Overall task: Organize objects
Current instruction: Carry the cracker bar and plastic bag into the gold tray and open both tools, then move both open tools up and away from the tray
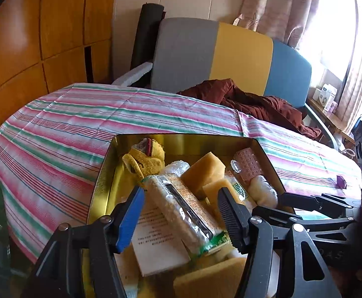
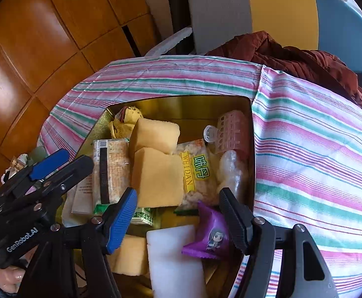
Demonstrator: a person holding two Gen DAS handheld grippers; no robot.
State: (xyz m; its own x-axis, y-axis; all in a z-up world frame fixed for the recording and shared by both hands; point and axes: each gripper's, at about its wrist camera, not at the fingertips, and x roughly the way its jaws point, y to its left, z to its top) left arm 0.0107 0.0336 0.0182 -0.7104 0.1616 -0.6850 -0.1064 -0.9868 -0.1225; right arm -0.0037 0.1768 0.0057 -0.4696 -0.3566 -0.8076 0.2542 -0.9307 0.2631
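Note:
An open gold tin [image 1: 193, 146] [image 2: 186, 105] on the striped cloth holds yellow sponges [image 2: 156, 181], a pink hair roller [image 2: 230, 131], a WEIDAN snack packet [image 2: 196, 171] and a white foam block [image 2: 173, 255]. My left gripper [image 1: 181, 193] [image 2: 76, 157] hangs open over the tin. A long rice-cracker packet [image 1: 178, 211] lies between its fingers, with gaps to both pads. My right gripper [image 2: 178, 193] [image 1: 302, 197] is open above the tin's near right corner. A purple candy packet [image 2: 210, 233] rests there beside its black finger, not pinched.
The striped tablecloth [image 1: 69, 129] runs left, right and behind the tin. A dark red garment [image 1: 255, 99] lies on a grey, yellow and blue chair [image 1: 230, 49] at the far edge. A small purple thing [image 1: 341, 182] sits on the cloth at the right. Wooden cabinets [image 1: 32, 37] stand left.

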